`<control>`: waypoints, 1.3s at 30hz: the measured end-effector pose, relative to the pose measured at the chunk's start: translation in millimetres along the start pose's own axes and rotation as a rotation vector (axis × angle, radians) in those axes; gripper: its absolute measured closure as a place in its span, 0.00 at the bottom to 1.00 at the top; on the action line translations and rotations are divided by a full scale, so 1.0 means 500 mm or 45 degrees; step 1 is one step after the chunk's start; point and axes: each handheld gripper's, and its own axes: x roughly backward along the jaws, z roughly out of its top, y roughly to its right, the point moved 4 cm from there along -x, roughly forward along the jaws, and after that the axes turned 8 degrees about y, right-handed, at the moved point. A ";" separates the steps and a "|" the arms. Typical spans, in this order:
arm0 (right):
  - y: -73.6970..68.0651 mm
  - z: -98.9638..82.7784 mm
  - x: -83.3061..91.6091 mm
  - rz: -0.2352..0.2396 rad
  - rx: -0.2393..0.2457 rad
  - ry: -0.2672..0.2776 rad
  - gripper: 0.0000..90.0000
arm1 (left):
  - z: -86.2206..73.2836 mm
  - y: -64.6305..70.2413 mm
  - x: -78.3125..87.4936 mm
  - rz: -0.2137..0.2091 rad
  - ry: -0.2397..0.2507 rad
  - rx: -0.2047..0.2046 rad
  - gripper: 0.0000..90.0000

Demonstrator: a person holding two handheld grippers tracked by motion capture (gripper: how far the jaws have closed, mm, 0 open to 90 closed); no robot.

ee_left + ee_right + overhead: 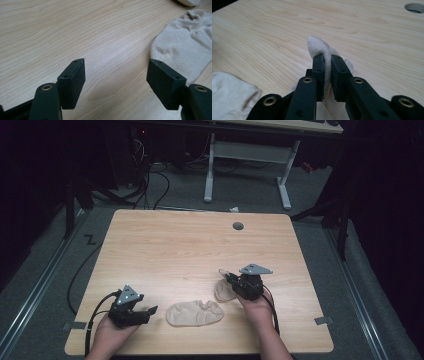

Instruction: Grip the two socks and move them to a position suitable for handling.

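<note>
A thin beige sock (325, 53) is pinched between the pressed-together jaws of the right tool (327, 63), its fabric bunched into a narrow fold that pokes out past the tips. In the high view this sock (223, 291) hangs against the right tool (231, 278), lifted partly off the tabletop (200, 245). A second sock (195, 313) of the same colour lies flat and a little rumpled between the two hands, just beside the left tool (150, 310), whose jaws are spread with nothing between them.

Both socks are judged to be very light, limp and easily creased; little force is needed, and slipping is unlikely on the knit. The flat sock (183, 47) is probably best taken at its open cuff or at the rounded toe, where an edge can be nipped without the wood being scraped.

The tabletop is pale, smooth wood grain with a round cable hole (238, 226) near its far edge. Beyond it a dim room is seen, with grey carpet, loose cables and the white legs of another desk (250, 165).
</note>
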 end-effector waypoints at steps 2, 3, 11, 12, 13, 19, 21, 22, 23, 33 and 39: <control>0.017 -0.008 0.004 -0.019 -0.017 -0.009 0.91 | 0.001 0.001 -0.001 -0.004 0.000 -0.002 0.35; 0.024 -0.013 0.007 -0.032 -0.034 -0.018 0.91 | 0.001 0.001 -0.001 -0.005 0.000 -0.002 0.35; 0.087 -0.045 0.035 -0.119 -0.094 -0.059 0.88 | 0.017 0.010 -0.017 -0.030 0.006 -0.017 0.36; 0.096 -0.052 0.041 -0.135 -0.094 -0.067 0.87 | 0.018 0.011 -0.019 -0.033 0.007 -0.017 0.36; 0.101 -0.057 0.045 -0.146 -0.101 -0.076 0.87 | 0.020 0.012 -0.022 -0.038 0.005 -0.021 0.36; 0.135 -0.088 0.087 -0.217 -0.153 -0.113 0.81 | 0.034 0.020 -0.038 -0.064 0.015 -0.037 0.36; 0.144 -0.088 0.106 -0.247 -0.158 -0.089 0.79 | 0.038 0.023 -0.041 -0.070 0.016 -0.042 0.36; 0.147 -0.086 0.114 -0.263 -0.138 -0.076 0.77 | 0.039 0.024 -0.042 -0.073 0.014 -0.045 0.36; 0.148 -0.084 0.120 -0.282 -0.133 -0.070 0.76 | 0.039 0.025 -0.044 -0.074 0.014 -0.048 0.36; 0.163 -0.086 0.097 -0.281 -0.097 -0.154 1.00 | 0.035 0.022 -0.039 -0.068 0.011 -0.037 0.37; 0.162 -0.103 0.063 -0.266 -0.048 -0.264 1.00 | 0.031 0.019 -0.033 -0.056 0.014 -0.023 0.37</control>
